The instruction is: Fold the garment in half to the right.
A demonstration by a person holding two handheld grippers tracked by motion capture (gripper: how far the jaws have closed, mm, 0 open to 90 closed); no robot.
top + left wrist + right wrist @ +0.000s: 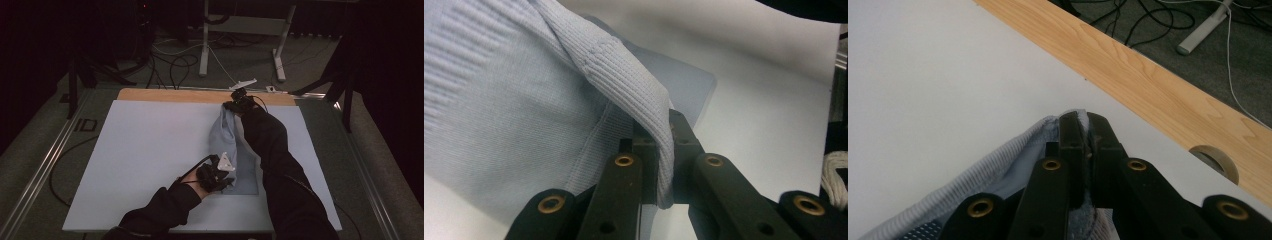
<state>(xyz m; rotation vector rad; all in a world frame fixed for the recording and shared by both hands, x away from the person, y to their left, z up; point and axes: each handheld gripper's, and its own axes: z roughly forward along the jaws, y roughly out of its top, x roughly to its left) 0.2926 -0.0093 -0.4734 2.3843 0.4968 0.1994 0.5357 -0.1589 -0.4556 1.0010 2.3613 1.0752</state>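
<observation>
A pale blue knitted garment [232, 150] lies in a folded strip on the white mat [145, 150], right of centre. My left gripper [227, 184] is shut on its near edge, where a ribbed band [624, 80] runs up between the jaws [663, 150]. My right gripper [235, 105] is shut on the far end of the garment [998, 175], close to the mat's far edge, and lifts that end slightly. A dark sleeve covers the garment's right side in the high view.
A wooden table edge [175, 95] runs along the far side of the mat, with a round hole [1215, 162] in it. Beyond it are cables [175, 62] and white desk legs [204, 40] on the floor. Metal rails [45, 165] flank the table.
</observation>
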